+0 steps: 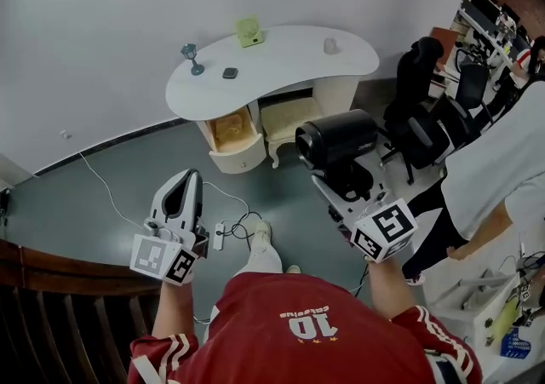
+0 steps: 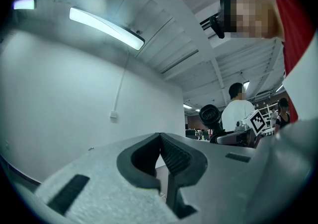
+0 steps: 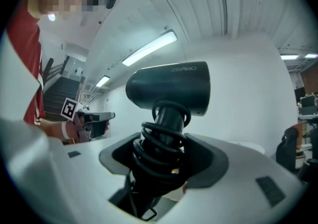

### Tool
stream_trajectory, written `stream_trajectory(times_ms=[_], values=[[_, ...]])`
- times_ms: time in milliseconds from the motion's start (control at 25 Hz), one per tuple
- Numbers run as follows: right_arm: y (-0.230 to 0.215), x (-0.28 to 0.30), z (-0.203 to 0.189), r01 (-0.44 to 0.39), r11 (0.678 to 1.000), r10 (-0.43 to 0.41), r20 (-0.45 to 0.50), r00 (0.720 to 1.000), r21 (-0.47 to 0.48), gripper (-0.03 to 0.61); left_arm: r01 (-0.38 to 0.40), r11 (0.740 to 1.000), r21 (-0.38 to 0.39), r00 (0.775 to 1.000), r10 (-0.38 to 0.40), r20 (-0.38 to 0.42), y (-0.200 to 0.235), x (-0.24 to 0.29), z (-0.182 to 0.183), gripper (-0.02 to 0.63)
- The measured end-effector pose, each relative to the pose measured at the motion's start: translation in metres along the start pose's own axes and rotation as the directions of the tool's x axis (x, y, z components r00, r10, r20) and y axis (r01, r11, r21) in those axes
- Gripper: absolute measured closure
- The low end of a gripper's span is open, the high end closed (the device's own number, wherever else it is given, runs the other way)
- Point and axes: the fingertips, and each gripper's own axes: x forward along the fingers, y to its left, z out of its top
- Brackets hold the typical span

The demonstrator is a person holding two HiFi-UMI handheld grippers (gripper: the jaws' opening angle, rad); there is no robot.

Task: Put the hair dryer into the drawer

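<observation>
My right fingers [image 3: 211, 161] pinch the one hair dryer [image 3: 169, 89] by its handle, cord [image 3: 159, 153] coiled round it, barrel above them, so I judge it carries steady. My left fingers [image 2: 181, 158] are pressed together, empty. One open drawer [image 1: 238, 157] lies well ahead, under the white surface [image 1: 281, 59].
</observation>
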Motion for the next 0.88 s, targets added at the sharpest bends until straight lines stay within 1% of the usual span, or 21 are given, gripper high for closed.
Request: stream_trajectory(times_ms=[120, 320, 400, 480, 560, 760, 880], values=[[0.001, 0.017, -0.011, -0.037, 0.999, 0.037, -0.026, 0.999, 0.004, 0.305, -0.011, 1.000, -0.001, 1.000, 0.011, -0.015, 0.011, 0.002, -0.008, 0.611], [-0.008, 0.067, -0.024, -0.089, 0.995, 0.091, -0.076, 0.993, 0.033, 0.305, -0.042, 0.999, -0.020, 0.998, 0.041, -0.044, 0.049, 0.020, -0.020, 0.611], [-0.010, 0.088, -0.032, -0.121, 0.992, 0.124, -0.094, 0.988, 0.039, 0.305, -0.054, 0.998, -0.027, 0.997, 0.052, -0.057, 0.065, 0.028, -0.026, 0.611], [-0.013, 0.111, -0.044, -0.155, 0.987, 0.159, -0.122, 0.980, 0.049, 0.304, -0.067, 0.998, -0.018, 0.995, 0.066, -0.074, 0.081, 0.035, -0.035, 0.611], [-0.018, 0.134, -0.057, -0.171, 0.983, 0.178, -0.155, 0.972, 0.060, 0.305, -0.081, 0.997, -0.012, 0.993, 0.080, -0.087, 0.097, 0.042, -0.045, 0.611], [-0.029, 0.194, -0.085, -0.202, 0.979, 0.204, -0.215, 0.955, 0.029, 0.305, -0.091, 0.994, -0.058, 0.993, 0.086, -0.081, 0.142, 0.066, -0.063, 0.611], [-0.031, 0.227, -0.100, -0.229, 0.973, 0.226, -0.238, 0.944, 0.018, 0.305, -0.081, 0.994, -0.074, 0.994, 0.075, -0.079, 0.169, 0.085, -0.073, 0.611]])
